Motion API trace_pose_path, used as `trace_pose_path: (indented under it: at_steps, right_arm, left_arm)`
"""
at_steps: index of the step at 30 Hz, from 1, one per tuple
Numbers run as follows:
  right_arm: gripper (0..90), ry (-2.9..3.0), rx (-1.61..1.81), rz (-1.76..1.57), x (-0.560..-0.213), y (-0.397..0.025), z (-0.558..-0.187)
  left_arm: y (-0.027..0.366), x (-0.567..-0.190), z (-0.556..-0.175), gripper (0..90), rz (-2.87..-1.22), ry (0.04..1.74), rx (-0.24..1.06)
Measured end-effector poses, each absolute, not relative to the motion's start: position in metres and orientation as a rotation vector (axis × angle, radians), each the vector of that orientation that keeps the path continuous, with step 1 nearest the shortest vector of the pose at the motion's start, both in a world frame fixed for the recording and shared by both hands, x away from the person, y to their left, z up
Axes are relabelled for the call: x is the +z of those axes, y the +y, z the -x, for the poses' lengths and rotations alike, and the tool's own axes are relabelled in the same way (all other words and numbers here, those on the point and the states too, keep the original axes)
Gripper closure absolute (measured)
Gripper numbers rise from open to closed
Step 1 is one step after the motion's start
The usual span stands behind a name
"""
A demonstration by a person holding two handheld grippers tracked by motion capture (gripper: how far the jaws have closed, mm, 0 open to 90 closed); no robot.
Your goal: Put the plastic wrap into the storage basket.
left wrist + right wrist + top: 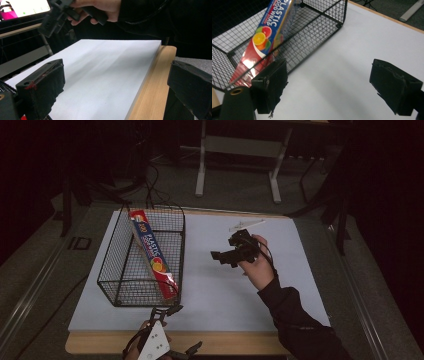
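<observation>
- Right now your right gripper (226, 253) hovers wide open over the white table mat (220, 285).
- Your left gripper (167, 311) gapes open too.
- Red plastic-wrap box (152, 252) leans inside the black wire basket (119, 285).

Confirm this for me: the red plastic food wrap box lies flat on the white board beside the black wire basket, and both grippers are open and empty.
One thing is wrong. The red plastic food wrap box is not on the white board; it leans tilted inside the black wire basket, as the high view and right gripper view show. Left gripper and right gripper are open and empty.
</observation>
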State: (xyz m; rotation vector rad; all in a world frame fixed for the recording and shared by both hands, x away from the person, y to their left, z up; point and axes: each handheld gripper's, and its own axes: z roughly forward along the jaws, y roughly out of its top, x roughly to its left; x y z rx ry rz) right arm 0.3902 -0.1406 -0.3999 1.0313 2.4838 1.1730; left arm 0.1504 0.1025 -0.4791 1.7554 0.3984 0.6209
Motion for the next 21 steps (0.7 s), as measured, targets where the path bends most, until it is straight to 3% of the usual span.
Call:
trace_pose_path:
  at_steps: [21]
  right_arm:
    - [14.7, 2.484, 1.200, -1.069, -0.451, -0.208, -0.361]
  left_arm:
    - [0.101, -0.480, -0.151, 1.8, -1.767, 0.396, 0.624]
